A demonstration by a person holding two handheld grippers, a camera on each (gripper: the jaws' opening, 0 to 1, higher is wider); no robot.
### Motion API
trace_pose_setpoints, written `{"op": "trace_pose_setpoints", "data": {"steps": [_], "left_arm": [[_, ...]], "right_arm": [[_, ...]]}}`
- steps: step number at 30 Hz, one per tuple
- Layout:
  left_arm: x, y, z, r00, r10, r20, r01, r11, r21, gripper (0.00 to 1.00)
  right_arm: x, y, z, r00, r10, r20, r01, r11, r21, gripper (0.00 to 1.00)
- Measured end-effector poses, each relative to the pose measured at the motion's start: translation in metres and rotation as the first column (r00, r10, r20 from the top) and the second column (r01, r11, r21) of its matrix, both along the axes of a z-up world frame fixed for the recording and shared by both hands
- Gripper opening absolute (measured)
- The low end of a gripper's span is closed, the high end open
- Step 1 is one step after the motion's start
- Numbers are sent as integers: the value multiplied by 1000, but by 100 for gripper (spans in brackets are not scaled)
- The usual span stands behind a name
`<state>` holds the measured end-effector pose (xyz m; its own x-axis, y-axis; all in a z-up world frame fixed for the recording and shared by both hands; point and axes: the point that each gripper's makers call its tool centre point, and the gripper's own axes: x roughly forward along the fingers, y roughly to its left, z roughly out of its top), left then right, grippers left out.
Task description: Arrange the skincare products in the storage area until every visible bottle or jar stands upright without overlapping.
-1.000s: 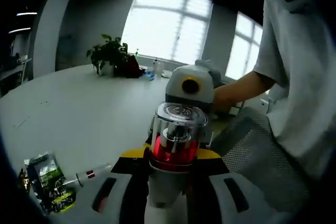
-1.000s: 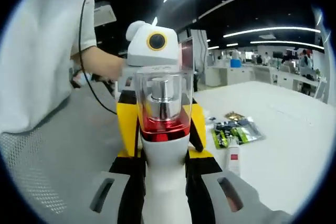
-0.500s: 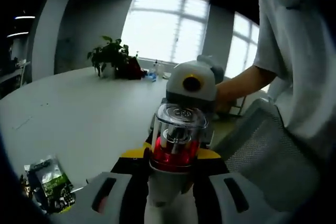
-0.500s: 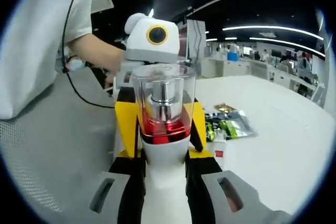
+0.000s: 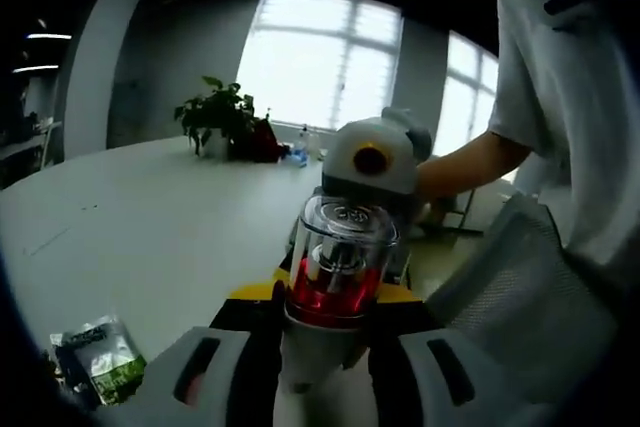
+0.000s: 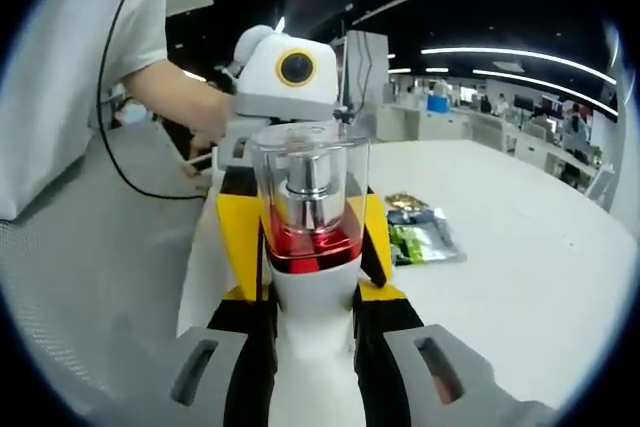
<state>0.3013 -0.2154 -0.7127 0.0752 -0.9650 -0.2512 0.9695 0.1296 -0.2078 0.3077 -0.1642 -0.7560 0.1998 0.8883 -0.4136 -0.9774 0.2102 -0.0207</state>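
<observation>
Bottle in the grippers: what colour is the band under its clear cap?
Red, below the clear cap of the bottle with a silver pump inside; clearest in the right gripper view.

1. The bottle (image 6: 308, 237) at frame centre has a white body, a red collar, a silver pump and a clear cap.
2. The fingers (image 6: 240, 247) beside it are yellow with black edges.
3. The sachets (image 6: 418, 237), right of centre, are green, black and white.
4. The counter (image 5: 150, 227) is plain white.
5. The person's shirt (image 5: 570, 117), at upper right, is white.
</observation>
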Motion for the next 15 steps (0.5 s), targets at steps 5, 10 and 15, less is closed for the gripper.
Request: {"op": "trace_pose_setpoints", "data": {"steps": [5,10,15], "left_arm": [[19,-1,-1,1000,8,-4,-8,1000,-20,27],[35,-3,-1,1000,13,1,-13,999,-32,27],[54,-2,-2,1000,13,6,-13,999,-45,27]], "right_arm": [[18,-5,0,1000,-10,8,10,1000,-1,28],[34,-6,1,1000,-19,16,19,1000,1,28],[51,-6,-1,1000,-26,18,26,1000,9,28]]}}
